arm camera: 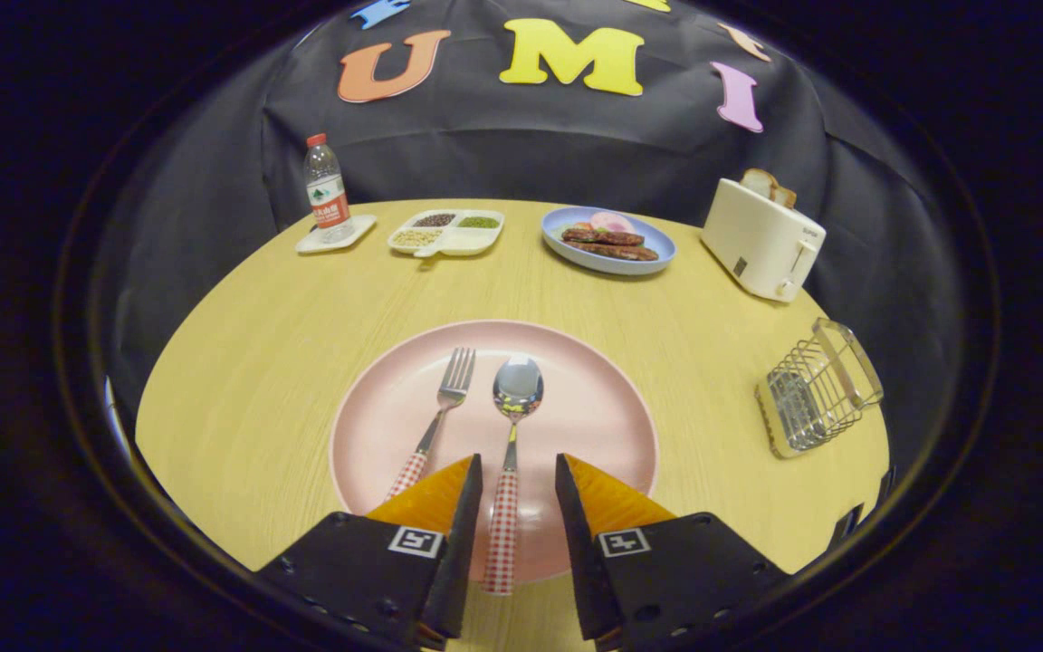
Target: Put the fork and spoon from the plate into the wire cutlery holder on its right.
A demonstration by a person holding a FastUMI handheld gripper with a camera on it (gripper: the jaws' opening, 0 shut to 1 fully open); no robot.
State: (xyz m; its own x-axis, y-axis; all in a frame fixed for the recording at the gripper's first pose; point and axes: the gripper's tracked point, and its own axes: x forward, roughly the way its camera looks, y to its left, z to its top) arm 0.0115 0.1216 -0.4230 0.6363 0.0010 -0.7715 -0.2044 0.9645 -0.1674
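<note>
Pink plate (594, 407) on a pale wood-grain desk (259, 362); fork (438, 418) and spoon (511, 453) have red-and-white checked handles; blue plate (567, 256), cream toaster (760, 240).

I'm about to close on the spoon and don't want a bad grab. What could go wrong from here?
1. The gripper is open with the spoon handle between its fingers; the fork lies close beside the left finger and may get nudged.
2. The thin handle lies flat on the pink plate, so the fingers may slip.
3. The wire cutlery holder looks light and might tip.

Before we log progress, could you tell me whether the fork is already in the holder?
No, the fork lies on the pink plate.
</note>
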